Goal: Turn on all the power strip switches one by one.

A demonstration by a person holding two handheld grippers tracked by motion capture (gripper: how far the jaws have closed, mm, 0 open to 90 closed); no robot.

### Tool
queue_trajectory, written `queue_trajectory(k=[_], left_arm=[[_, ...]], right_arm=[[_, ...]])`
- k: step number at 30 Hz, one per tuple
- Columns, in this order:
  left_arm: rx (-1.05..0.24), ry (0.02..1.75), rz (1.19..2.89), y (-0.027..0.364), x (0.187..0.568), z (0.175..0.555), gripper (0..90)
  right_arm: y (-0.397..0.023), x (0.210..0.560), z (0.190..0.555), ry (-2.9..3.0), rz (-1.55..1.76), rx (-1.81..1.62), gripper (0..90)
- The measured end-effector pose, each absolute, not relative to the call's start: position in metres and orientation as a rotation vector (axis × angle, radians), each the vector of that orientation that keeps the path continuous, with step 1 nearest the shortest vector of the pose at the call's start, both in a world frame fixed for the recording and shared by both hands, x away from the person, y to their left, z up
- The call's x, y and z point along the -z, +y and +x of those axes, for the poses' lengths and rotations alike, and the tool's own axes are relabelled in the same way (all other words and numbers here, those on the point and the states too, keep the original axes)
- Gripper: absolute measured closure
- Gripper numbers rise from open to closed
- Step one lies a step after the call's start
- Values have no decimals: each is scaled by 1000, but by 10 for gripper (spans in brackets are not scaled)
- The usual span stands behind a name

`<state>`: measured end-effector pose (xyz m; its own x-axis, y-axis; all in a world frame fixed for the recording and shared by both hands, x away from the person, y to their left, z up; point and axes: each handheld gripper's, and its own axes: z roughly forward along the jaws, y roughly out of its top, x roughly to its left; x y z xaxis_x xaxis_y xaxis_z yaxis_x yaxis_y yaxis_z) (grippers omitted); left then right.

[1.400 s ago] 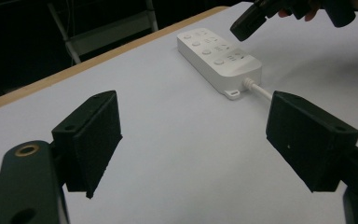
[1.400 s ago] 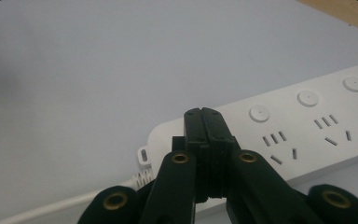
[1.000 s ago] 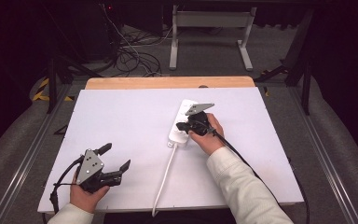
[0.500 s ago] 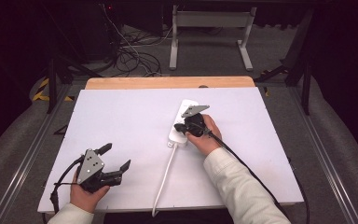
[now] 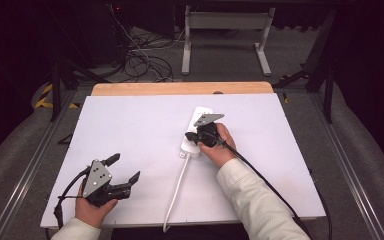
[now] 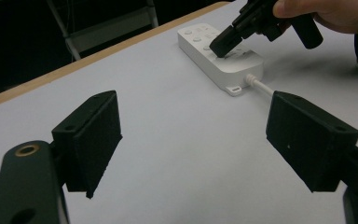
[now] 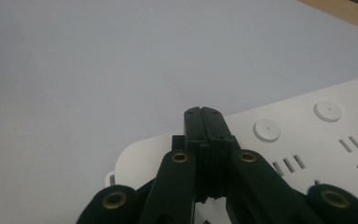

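Under the clenched jaws of the right gripper (image 5: 196, 136) lies the white plastic power strip (image 5: 195, 131), tips pressing its cable end. Ahead of the left gripper (image 5: 125, 170), jaws released and empty, bare white tabletop (image 5: 130, 125) stretches to the strip

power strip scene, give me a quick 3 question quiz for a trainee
1. True or false: the right gripper has its jaws wide open.
2. Which end of the power strip do the right gripper's tips point down at? A) the end where the cord leaves B) the far end by the wooden edge C) neither, they hang off the table
3. Fill in: the left gripper sits near the table's front-left corner with its jaws ____ and nothing between them.

Key: 1 false, the jaws are pressed together. 2 A. 3 open.
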<state>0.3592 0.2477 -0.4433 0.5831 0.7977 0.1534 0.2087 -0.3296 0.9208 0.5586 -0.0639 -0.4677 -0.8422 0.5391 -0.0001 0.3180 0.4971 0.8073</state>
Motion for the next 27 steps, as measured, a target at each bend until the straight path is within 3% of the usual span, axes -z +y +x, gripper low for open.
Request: queue_trajectory(k=[27], left_arm=[[-761, 820, 1844, 247, 443, 359, 183]], right_arm=[[-61, 470, 556, 2475, 741, -1233, 900]])
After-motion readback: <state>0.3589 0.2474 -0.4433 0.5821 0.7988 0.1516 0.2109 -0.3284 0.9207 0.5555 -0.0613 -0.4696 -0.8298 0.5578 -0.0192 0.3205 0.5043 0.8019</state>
